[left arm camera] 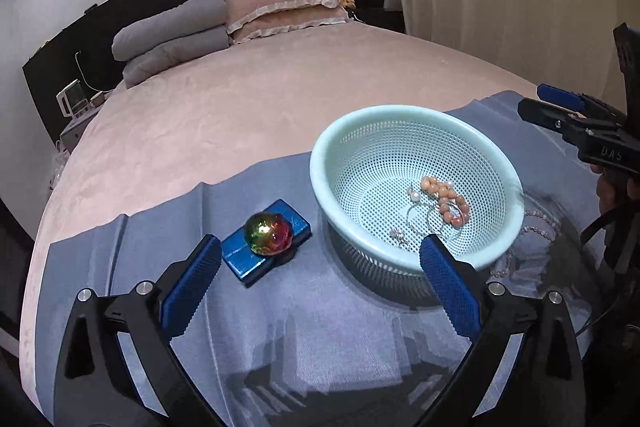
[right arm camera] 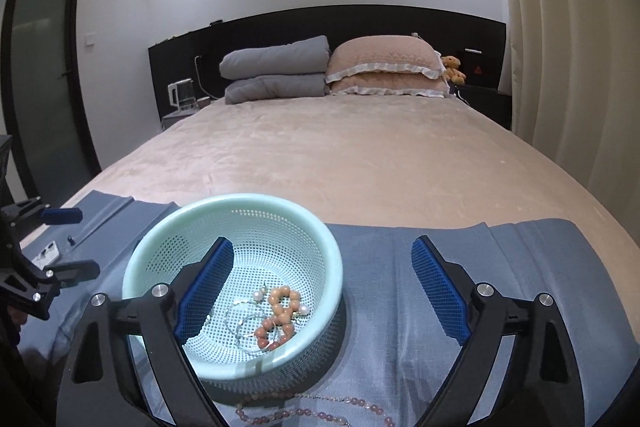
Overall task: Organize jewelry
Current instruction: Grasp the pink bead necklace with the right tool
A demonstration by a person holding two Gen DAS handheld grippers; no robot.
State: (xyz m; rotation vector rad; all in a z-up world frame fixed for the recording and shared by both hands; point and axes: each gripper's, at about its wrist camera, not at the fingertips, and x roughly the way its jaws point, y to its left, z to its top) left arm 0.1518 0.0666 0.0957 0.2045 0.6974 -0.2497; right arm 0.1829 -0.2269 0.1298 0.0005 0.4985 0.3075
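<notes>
A mint green perforated basket (left arm camera: 340,135) (right arm camera: 160,239) stands on a blue-grey cloth (left arm camera: 304,331) (right arm camera: 384,307) on the bed. It holds a peach bead bracelet (left arm camera: 446,201) (right arm camera: 280,315), pearl earrings (left arm camera: 415,195) and thin silver rings. A pale pink bead necklace (left arm camera: 536,227) (right arm camera: 304,409) lies on the cloth beside the basket. An iridescent round ornament (left arm camera: 268,233) sits on a blue box (left arm camera: 240,259) left of the basket. My left gripper (left arm camera: 320,247) is open and empty, in front of the box and basket. My right gripper (right arm camera: 322,251) is open and empty above the basket's near side.
The cloth lies at the foot of a pink-covered bed (right arm camera: 360,155). Grey folded quilts (right arm camera: 276,75), pink pillows (right arm camera: 384,71) and a teddy bear (right arm camera: 453,69) lie at the headboard. Curtains (right arm camera: 568,67) hang at the right. A bedside table with a kettle (right arm camera: 182,93) stands at the left.
</notes>
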